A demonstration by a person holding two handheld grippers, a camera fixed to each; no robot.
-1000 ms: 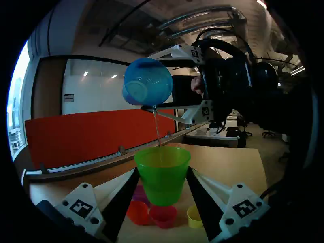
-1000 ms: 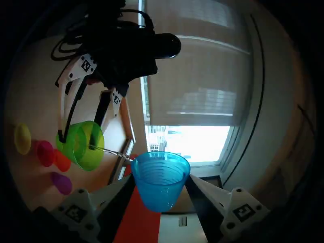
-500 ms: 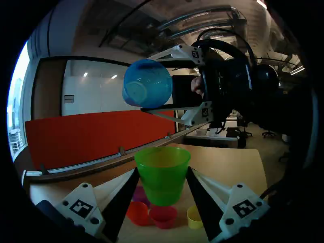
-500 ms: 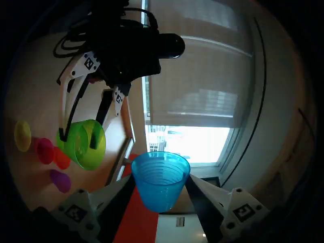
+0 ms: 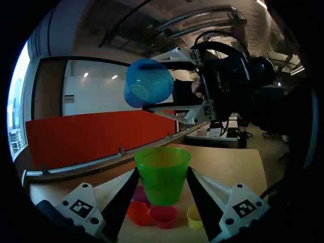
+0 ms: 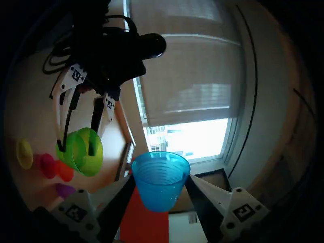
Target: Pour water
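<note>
Wooden table point(image 5: 227, 162) down below, a long red partition point(image 5: 89, 137) behind it, a bright window point(image 6: 186, 141) off to the side, and we are right in the pour. The left gripper point(image 5: 162, 169) has its two fingers pressed against the sides of the green cup point(image 5: 163, 182), upright and held just above the tabletop. The right gripper point(image 6: 160, 177) is clamped on the blue cup point(image 6: 161, 190), which hangs higher up, above and a little to one side of the green one, tipped well over with its mouth pointing down and away from the hand. No stream shows between the two cups, and the blue cup's ribbed inside looks bare, so I'd call this the tail end of the pour. How full the green cup is, I can't tell. Next move, by my reckoning: roll the blue cup back to level, keep the green one steady so nothing slops, then bring both down to the table. The count: two large cups, one blue, one green; four small cups clustered on the table under the green one, namely an orange cup point(image 5: 137, 212), a red cup point(image 5: 163, 216), a yellow cup point(image 5: 194, 216) and a purple cup point(image 6: 65, 189); two grippers.
</note>
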